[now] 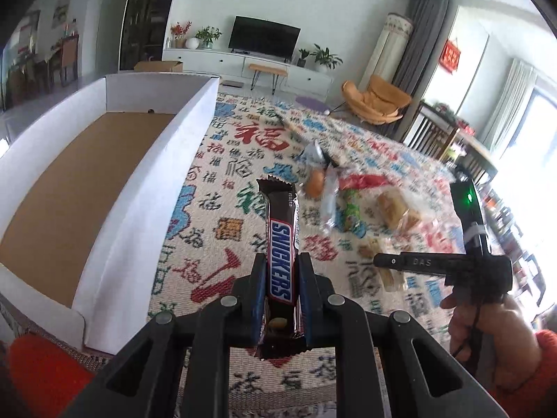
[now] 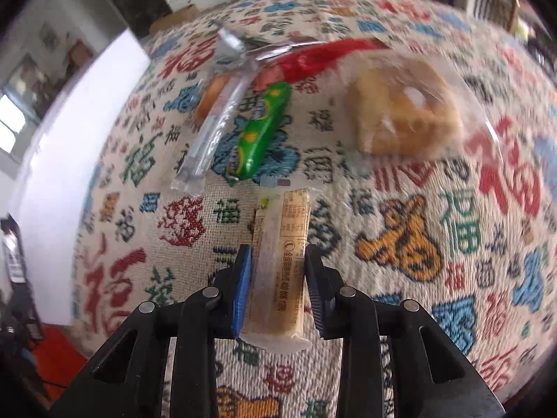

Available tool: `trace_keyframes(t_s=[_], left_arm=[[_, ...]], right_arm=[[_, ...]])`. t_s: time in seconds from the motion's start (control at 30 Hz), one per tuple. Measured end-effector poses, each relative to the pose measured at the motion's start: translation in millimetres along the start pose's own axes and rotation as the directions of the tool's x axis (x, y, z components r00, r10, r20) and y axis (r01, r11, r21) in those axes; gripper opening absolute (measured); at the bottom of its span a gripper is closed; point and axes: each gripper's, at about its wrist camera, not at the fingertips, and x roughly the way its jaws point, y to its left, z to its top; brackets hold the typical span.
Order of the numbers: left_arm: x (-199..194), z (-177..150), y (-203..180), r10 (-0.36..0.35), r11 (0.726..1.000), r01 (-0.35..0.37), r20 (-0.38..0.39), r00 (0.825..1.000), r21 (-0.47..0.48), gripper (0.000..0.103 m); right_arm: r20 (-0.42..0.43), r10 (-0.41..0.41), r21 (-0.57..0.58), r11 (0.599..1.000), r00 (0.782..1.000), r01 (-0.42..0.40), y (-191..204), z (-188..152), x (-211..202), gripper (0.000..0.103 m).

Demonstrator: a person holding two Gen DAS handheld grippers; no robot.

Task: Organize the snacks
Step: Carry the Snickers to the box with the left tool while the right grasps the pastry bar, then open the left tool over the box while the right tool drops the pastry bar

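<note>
The white cardboard box (image 1: 115, 160) lies empty at far left. The left gripper (image 1: 280, 289) is clenched on a Snickers bar (image 1: 280, 261) held by its lower half, so it could swing or slip. The right gripper (image 2: 278, 282) brackets a beige wafer pack (image 2: 282, 264) on the patterned cloth (image 2: 417, 209); its right pad seems barely touching, so a lift may drop it.

Surface: woven cloth (image 2: 400, 244) patterned with red, blue and green characters
Left edge: white cardboard tray (image 1: 146, 209)
Centre: green packet (image 2: 259, 132); clear-wrapped pastry (image 2: 403, 111); red wrapper (image 2: 313, 59)
</note>
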Motion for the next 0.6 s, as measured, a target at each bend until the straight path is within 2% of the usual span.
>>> trace_keyframes(t_s=[0.13, 0.23, 0.3, 0.37, 0.47, 0.5, 0.53, 0.57, 0.6], left_arm=[[-21, 23, 15, -0.074, 0.993, 0.075, 0.018, 0.997, -0.086, 0.017], [-47, 46, 40, -0.068, 0.987, 0.077, 0.070, 0.995, -0.139, 0.017], [-66, 64, 65, -0.011, 0.986, 0.029, 0.109, 0.994, -0.162, 0.017], [-82, 80, 94, 0.106, 0.981, -0.081, 0.139, 0.985, -0.174, 0.017], [-84, 92, 131, 0.246, 0.957, -0.225, 0.106, 0.963, -0.182, 0.018], [-79, 93, 144, 0.309, 0.939, -0.294, 0.067, 0.949, -0.180, 0.021], [-71, 93, 158, 0.371, 0.913, -0.363, 0.014, 0.928, -0.185, 0.039], [-66, 89, 168, 0.406, 0.895, -0.403, -0.023, 0.913, -0.192, 0.064], [-65, 84, 172, 0.422, 0.886, -0.420, -0.032, 0.906, -0.197, 0.073]], right_arm=[[0.027, 0.135, 0.073, 0.988, 0.990, -0.137, -10, 9, -29, 0.031], [0.059, 0.251, 0.022, 0.967, 0.966, -0.252, 18, 24, -65, 0.031], [0.071, 0.339, -0.060, 0.940, 0.938, -0.336, 61, 38, -89, 0.031], [0.065, 0.426, -0.164, 0.896, 0.902, -0.412, 115, 52, -111, 0.031], [0.041, 0.507, -0.304, 0.827, 0.861, -0.473, 198, 61, -128, 0.032], [0.037, 0.519, -0.338, 0.811, 0.854, -0.478, 220, 61, -128, 0.034], [0.036, 0.518, -0.370, 0.801, 0.854, -0.470, 241, 62, -126, 0.042], [0.043, 0.511, -0.395, 0.798, 0.858, -0.456, 257, 62, -122, 0.054], [0.055, 0.502, -0.405, 0.802, 0.863, -0.440, 265, 63, -118, 0.074]])
